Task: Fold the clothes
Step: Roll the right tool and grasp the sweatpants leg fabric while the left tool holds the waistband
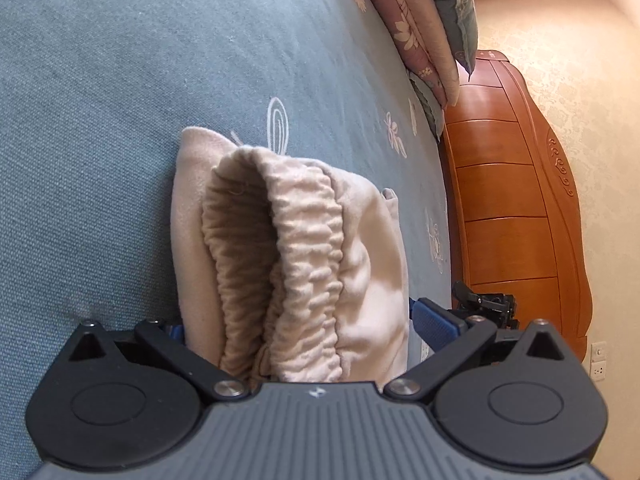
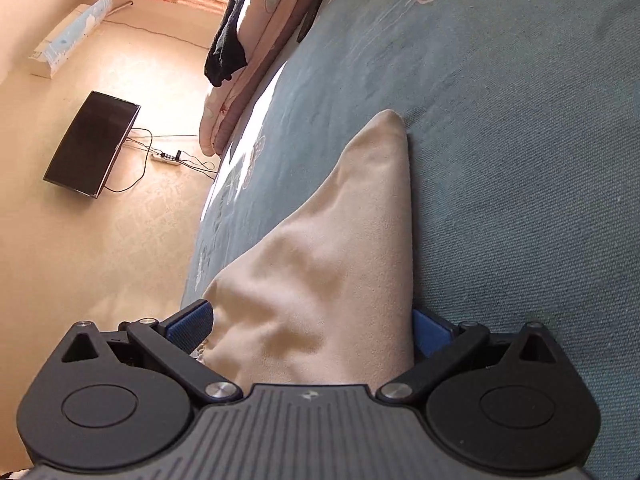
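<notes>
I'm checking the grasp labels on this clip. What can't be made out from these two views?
- Left wrist view: the left hand-held gripper fingertips and left blue pad, hidden behind the beige elastic-waist garment.
- Right wrist view: the right hand-held gripper contact point, covered by the garment's smooth beige cloth.
- Both views: the garment's full shape and fold state, cut off by the gripper bodies.

Wooden headboard (image 1: 516,208); stacked quilts (image 1: 412,20); wall-mounted television (image 2: 92,144); power strip (image 2: 166,158)
</notes>
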